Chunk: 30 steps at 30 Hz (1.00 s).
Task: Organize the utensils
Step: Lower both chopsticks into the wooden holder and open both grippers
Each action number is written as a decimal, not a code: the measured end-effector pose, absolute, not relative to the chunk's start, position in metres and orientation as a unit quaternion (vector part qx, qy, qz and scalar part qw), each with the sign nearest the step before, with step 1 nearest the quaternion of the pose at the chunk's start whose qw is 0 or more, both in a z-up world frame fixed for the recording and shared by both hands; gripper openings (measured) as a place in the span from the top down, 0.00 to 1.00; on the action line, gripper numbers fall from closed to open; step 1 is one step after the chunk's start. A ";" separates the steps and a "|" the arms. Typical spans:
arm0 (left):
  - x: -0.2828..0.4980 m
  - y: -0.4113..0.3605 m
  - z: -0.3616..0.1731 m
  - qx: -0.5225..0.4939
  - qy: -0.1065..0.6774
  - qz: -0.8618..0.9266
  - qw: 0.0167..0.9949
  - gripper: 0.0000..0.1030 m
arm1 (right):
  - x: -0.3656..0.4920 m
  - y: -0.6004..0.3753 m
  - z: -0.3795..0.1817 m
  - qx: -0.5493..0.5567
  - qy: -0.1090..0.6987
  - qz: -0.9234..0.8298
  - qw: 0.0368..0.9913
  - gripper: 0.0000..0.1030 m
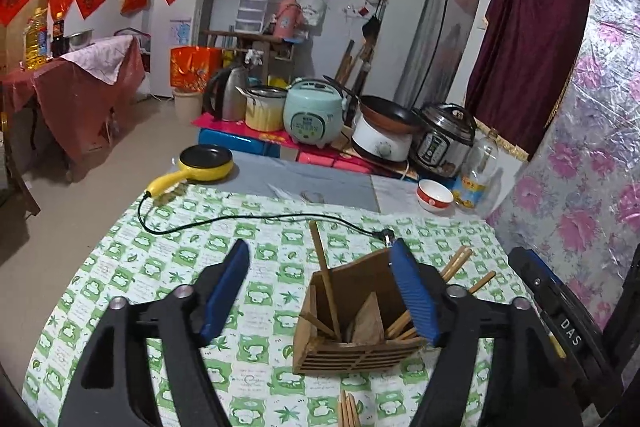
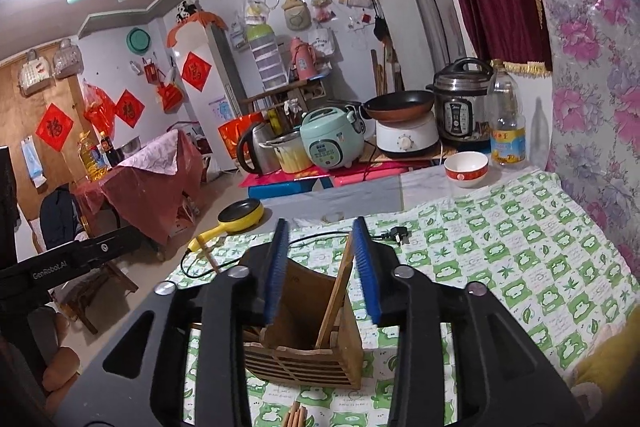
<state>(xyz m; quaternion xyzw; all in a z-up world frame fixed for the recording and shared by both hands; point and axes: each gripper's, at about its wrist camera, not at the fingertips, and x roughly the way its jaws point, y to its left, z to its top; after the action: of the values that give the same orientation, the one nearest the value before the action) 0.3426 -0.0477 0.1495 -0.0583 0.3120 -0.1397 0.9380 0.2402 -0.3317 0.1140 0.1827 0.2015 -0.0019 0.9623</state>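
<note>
Several wooden chopsticks stand tilted in a slatted wooden holder on the desk with its green-leaf cloth; more lie flat just in front of the holder. The left gripper is released, its right finger beside the holder's rim. The right gripper hangs parted over the holder, one chopstick between its fingers, untouched. Beyond — a black power cord, a yellow pan, a red-and-white bowl.

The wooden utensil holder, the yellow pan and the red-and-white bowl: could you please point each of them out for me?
wooden utensil holder (image 1: 352, 357), left wrist view, slatted front wall.
yellow pan (image 1: 206, 159), left wrist view, dark inner surface.
red-and-white bowl (image 2: 466, 167), right wrist view, outer side.
</note>
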 end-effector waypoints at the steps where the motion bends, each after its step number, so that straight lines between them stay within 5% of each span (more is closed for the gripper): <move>1: 0.342 -0.047 0.150 -0.059 0.310 -0.138 0.939 0.22 | 0.239 -0.331 0.115 0.181 0.199 -0.005 0.963 0.59; 7: 0.340 -0.043 0.152 -0.055 0.299 -0.105 0.947 0.06 | 0.232 -0.331 0.121 0.177 0.183 -0.016 0.967 0.38; 12: 0.342 -0.039 0.152 -0.052 0.300 -0.087 0.948 0.06 | 0.226 -0.333 0.125 0.188 0.171 -0.010 0.967 0.16; 30: 0.308 -0.013 0.128 -0.059 0.272 -0.041 0.960 0.06 | 0.200 -0.327 0.129 0.187 0.179 0.002 0.966 0.10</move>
<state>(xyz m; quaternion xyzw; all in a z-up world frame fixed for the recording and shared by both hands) 0.3076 -0.0133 0.1283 -0.0590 0.2718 -0.0414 0.9596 0.2002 -0.3271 0.1287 0.1872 0.1788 0.0021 0.9659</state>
